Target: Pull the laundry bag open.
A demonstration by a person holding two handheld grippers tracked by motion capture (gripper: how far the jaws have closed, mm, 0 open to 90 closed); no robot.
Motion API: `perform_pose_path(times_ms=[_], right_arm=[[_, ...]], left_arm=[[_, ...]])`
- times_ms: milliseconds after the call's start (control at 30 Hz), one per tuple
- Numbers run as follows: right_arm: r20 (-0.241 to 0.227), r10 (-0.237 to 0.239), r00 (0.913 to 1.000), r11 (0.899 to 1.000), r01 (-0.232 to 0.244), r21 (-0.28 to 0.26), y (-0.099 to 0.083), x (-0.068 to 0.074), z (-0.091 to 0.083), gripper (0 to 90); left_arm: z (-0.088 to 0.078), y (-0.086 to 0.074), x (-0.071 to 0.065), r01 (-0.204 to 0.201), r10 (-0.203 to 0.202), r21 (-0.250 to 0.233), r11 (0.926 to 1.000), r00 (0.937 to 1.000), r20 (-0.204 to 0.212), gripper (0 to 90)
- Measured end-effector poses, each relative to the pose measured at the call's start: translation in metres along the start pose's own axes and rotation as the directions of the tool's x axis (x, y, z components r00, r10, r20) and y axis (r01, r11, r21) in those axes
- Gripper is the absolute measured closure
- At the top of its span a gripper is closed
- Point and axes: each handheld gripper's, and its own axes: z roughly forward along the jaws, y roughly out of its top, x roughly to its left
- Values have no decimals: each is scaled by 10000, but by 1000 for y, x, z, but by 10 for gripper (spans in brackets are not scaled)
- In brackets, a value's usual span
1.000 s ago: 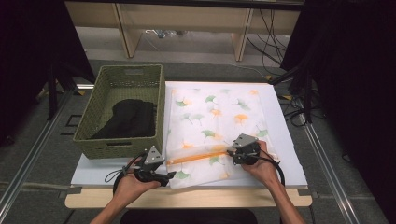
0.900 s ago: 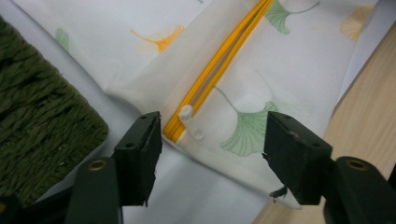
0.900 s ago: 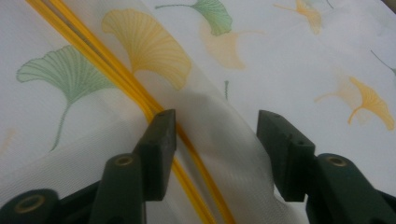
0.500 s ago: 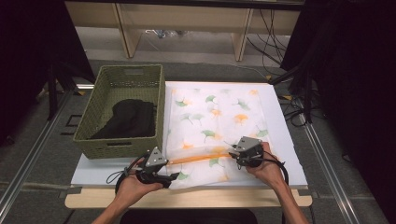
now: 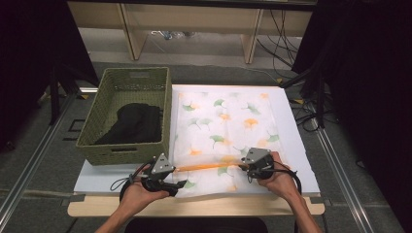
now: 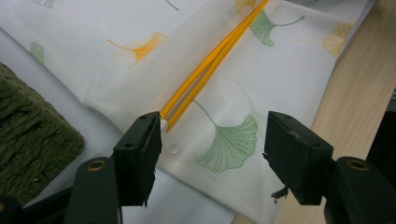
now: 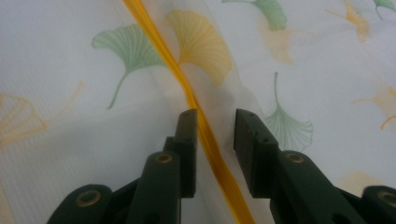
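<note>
A white mesh bag (image 5: 228, 121) printed with green and orange ginkgo leaves lies flat on the white board. An orange zipper (image 5: 209, 167) runs across its near end. My left gripper (image 5: 179, 177) rests at the zipper's left end. Its jaws stand wide open over the bag (image 6: 224, 140), and the zipper's end (image 6: 187, 100) lies by the left jaw. My right gripper (image 5: 246, 168) is at the zipper's right part. Its jaws have just been closing, and the zipper (image 7: 205, 135) runs between them with a small gap still showing.
A green woven basket (image 5: 97, 136) holding a black cloth (image 5: 136, 121) stands left of the bag, close to my left gripper. The white board (image 5: 291, 126) lies on a wooden table whose front edge (image 5: 194, 206) is just behind my hands. Cables trail from both grippers.
My right gripper has shifted slightly nearer and settled over the zipper. The left gripper and the bag have stayed in place.
</note>
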Motion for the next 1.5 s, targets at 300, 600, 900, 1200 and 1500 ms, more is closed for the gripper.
perform_pose_path(times_ms=[300, 600, 900, 1200, 1500], right_arm=[[-483, 813, 9955, 9949, -840, -565, 3, 2, -1, 736], [-121, 1655, 9861, 9834, -1659, -731, -6, -8, -9, 670], [-111, 1778, 9840, 9801, -1781, -882, -6, -9, -7, 652], [-57, 1951, 9808, 9785, -1950, -665, -6, -10, -7, 659], [-816, 1126, 9903, 9913, -1177, -596, -7, -6, -1, 591]], left_arm=[[0, -2, -9, 160, -167, 155, 9998, 9987, 475, 388], [7, -17, -27, -1512, 1420, 1393, 9786, 9871, 739, 321], [12, -17, -22, -1928, 1898, 1525, 9693, 9812, 341, 590], [5, -16, -12, -1874, 1795, 1552, 9699, 9817, 638, 851], [-1, -20, -8, -1800, 1752, 1743, 9681, 9836, 427, 848]])
